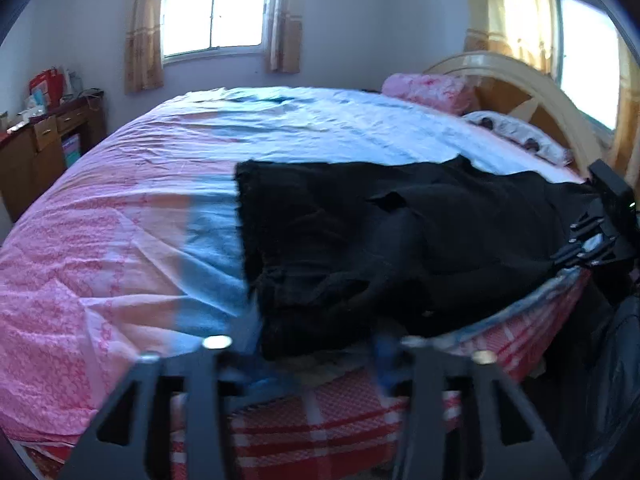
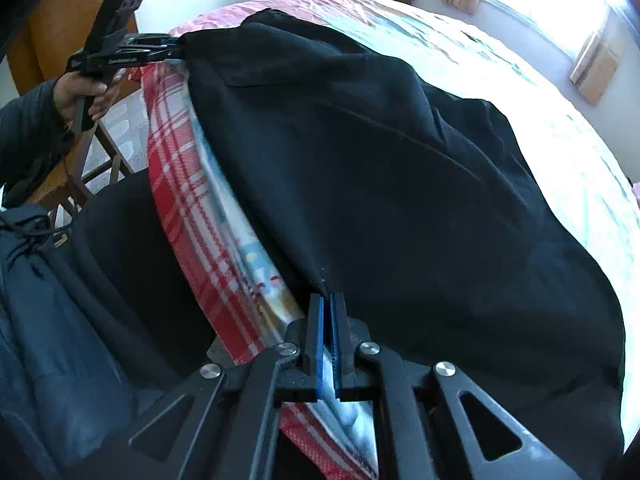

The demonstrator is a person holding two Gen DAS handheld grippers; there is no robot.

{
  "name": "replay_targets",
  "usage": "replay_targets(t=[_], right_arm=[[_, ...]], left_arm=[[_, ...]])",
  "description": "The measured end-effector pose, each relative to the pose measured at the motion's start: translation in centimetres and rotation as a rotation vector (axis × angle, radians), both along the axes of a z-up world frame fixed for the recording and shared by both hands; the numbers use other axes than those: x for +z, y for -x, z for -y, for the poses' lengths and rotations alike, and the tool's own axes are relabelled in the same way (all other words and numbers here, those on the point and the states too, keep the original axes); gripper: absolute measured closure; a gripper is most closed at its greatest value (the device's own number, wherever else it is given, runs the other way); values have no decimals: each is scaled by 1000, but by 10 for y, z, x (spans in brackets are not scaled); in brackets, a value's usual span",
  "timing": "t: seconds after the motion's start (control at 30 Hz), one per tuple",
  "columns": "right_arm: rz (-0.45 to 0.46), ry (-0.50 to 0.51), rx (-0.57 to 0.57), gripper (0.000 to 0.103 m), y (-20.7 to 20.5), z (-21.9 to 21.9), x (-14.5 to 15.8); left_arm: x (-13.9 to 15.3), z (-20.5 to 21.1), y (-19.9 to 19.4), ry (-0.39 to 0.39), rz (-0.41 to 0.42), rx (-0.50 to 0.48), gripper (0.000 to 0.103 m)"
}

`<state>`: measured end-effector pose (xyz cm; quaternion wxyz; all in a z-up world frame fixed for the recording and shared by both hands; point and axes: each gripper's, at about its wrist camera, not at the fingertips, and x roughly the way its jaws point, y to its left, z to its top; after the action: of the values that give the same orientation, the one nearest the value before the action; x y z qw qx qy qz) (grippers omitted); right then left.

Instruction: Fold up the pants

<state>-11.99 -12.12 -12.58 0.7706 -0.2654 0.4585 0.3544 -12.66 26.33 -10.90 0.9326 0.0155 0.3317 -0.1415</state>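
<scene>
The black pants (image 1: 380, 240) lie folded along the near edge of the bed (image 1: 120, 240); in the right wrist view the pants (image 2: 400, 184) fill the middle. My left gripper (image 1: 316, 348) is open just short of the pants' near edge; in the right wrist view it (image 2: 180, 50) sits at the pants' far corner, touching the cloth. My right gripper (image 2: 327, 300) is shut on the pants' near edge at the bedside; it also shows in the left wrist view (image 1: 560, 256) at the pants' right end.
A red plaid mattress side (image 2: 188, 184) runs under the bed edge. Pink and white pillows (image 1: 432, 88) lie by the wooden headboard (image 1: 540, 92). A wooden desk (image 1: 44, 148) stands at the far left. My dark-clothed body (image 2: 60, 320) is beside the bed.
</scene>
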Motion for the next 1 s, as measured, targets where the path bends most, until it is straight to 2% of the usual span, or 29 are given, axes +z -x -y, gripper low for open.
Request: replay_targets(t=[0.07, 0.1, 0.2, 0.23, 0.27, 0.33, 0.37, 0.43, 0.5, 0.53, 0.6, 0.73, 0.8, 1.0], right_arm=[[-48, -15, -2, 99, -6, 3, 0], [-73, -34, -7, 98, -9, 6, 3], [-115, -71, -11, 84, -15, 15, 17], [-110, -77, -11, 76, -16, 18, 22], [-104, -93, -11, 72, -18, 22, 29], [-132, -157, -23, 70, -25, 31, 42], [-141, -171, -29, 65, -30, 33, 47], [-91, -216, -62, 64, -39, 38, 63], [-103, -272, -108, 63, -52, 46, 76], [-114, -306, -134, 63, -63, 46, 81], [-123, -373, -184, 63, -88, 49, 89], [-148, -428, -288, 63, -140, 37, 85], [-215, -454, -336, 63, -167, 30, 73], [-377, -486, -426, 63, -222, 19, 34]], left_arm=[[2, -4, 0, -17, 1, 9, 24], [3, -5, 2, -27, -5, 4, 22], [8, -8, 12, -79, -4, -17, 21], [8, -9, 15, -103, -5, -12, 18], [7, -11, 17, -120, -7, -12, 14], [6, -17, 17, -130, -6, 11, 7], [5, -21, 15, -122, -13, 30, 7], [6, -30, 14, -110, -21, 52, 7], [11, -41, 17, -122, 6, 103, 7], [15, -44, 18, -107, 19, 127, 9], [32, -43, 22, -27, 82, 140, 9], [56, -13, 17, 26, 172, 103, 3], [56, 6, 2, 54, 147, 74, 3], [25, 40, -39, 22, 33, 57, 3]])
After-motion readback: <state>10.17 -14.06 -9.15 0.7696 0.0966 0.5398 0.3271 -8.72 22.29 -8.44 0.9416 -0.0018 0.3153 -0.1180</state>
